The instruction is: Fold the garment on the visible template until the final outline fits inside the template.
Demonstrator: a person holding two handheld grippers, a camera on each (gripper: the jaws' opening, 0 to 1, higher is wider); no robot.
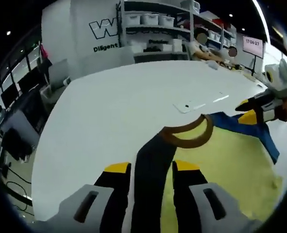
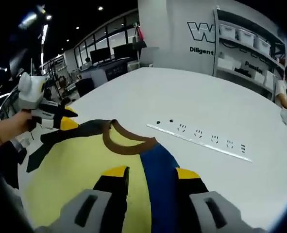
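Shirt [image 2: 85, 165] hangs pinched at each shoulder, my left tongs [image 1: 150, 170] and right tongs [image 2: 150, 172] lifting it off the counter [image 1: 114, 111] for folding.

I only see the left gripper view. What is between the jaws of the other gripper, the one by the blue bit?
Observer: In the right gripper view, the blue shoulder runs from the brown collar down between the right gripper's jaws.
Operator: What does my gripper look like from there?
Observer: Your left gripper is at the black sleeve, and a hand is behind it.
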